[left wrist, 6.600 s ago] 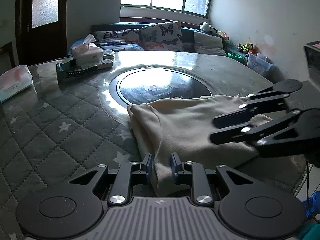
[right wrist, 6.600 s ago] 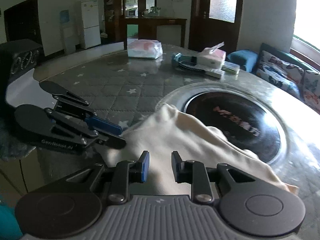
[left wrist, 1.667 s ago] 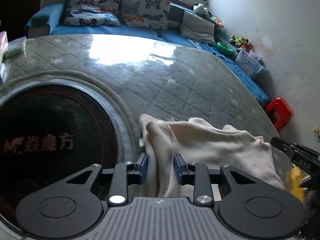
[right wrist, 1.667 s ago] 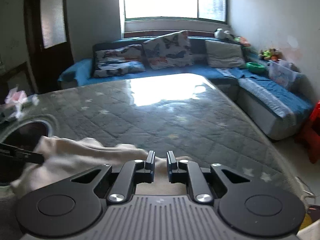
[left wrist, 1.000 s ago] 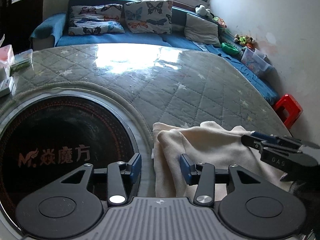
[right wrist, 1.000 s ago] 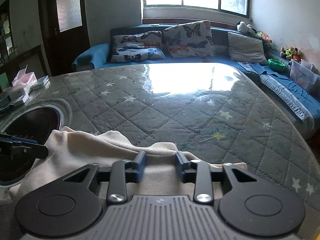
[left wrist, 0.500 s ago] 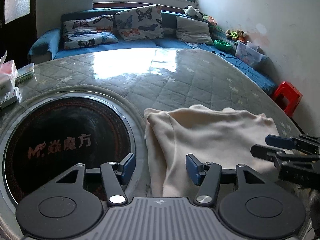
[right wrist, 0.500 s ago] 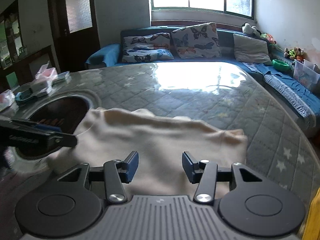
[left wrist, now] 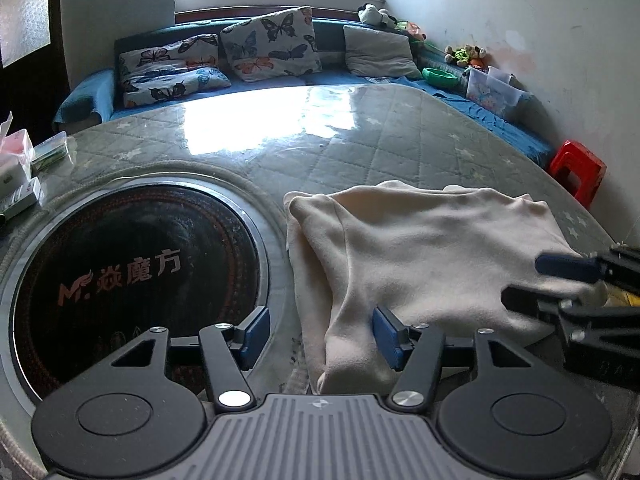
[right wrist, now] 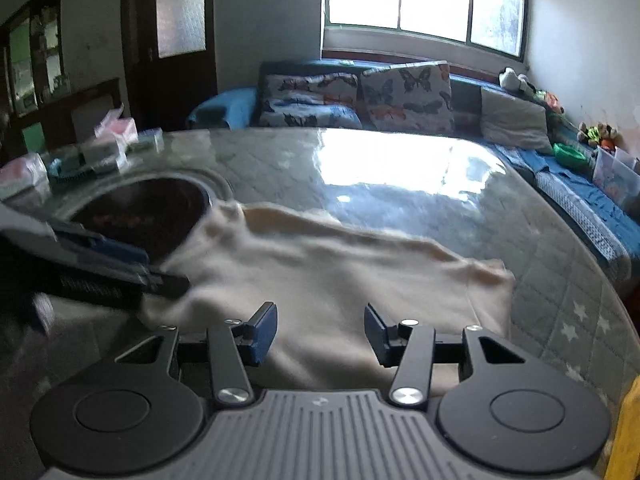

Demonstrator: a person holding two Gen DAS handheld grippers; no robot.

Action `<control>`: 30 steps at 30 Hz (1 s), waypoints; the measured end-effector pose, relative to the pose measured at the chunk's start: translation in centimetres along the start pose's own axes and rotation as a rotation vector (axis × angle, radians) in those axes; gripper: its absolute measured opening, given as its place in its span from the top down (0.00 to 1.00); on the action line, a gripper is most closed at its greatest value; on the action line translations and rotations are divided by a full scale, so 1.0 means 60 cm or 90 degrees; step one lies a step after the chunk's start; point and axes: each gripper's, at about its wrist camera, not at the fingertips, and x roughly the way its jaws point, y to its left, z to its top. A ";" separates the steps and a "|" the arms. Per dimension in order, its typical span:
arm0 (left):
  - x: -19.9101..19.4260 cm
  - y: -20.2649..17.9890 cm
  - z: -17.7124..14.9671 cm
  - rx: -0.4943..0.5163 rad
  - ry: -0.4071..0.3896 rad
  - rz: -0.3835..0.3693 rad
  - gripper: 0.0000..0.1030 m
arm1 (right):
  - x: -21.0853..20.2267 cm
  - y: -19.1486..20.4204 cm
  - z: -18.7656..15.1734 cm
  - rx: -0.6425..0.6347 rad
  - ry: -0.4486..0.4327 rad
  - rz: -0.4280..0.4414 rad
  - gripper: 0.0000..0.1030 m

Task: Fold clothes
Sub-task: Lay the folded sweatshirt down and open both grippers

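A cream garment (left wrist: 416,248) lies folded on the quilted table, to the right of the round black inset. It also shows in the right wrist view (right wrist: 332,276). My left gripper (left wrist: 320,336) is open and empty, above the garment's near left edge. My right gripper (right wrist: 320,334) is open and empty, above the garment's near edge. The right gripper also shows at the right edge of the left wrist view (left wrist: 568,280), and the left gripper shows blurred at the left of the right wrist view (right wrist: 120,268).
A round black glass inset (left wrist: 132,264) with lettering sits left of the garment. Tissue packs and small boxes (right wrist: 108,144) stand at the table's far left. A sofa with butterfly cushions (left wrist: 268,44) runs behind the table. A red stool (left wrist: 576,168) stands by the wall.
Both grippers let go of the garment, opened wide and drew back toward the near side. The garment now lies flat on the table.
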 end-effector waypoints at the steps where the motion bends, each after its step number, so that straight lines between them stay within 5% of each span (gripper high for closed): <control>1: 0.000 0.000 0.000 0.000 0.000 0.001 0.41 | 0.004 0.004 0.003 0.000 -0.001 0.006 0.52; 8: -0.005 0.002 -0.002 0.000 -0.001 0.003 0.37 | 0.033 0.027 -0.005 -0.018 0.025 0.020 0.52; 20: -0.029 0.012 -0.020 -0.003 -0.014 0.019 0.24 | 0.010 0.026 -0.010 -0.005 0.018 0.011 0.30; 30: -0.057 0.023 -0.035 -0.012 -0.030 0.028 0.15 | -0.012 0.042 -0.009 -0.009 0.005 0.011 0.22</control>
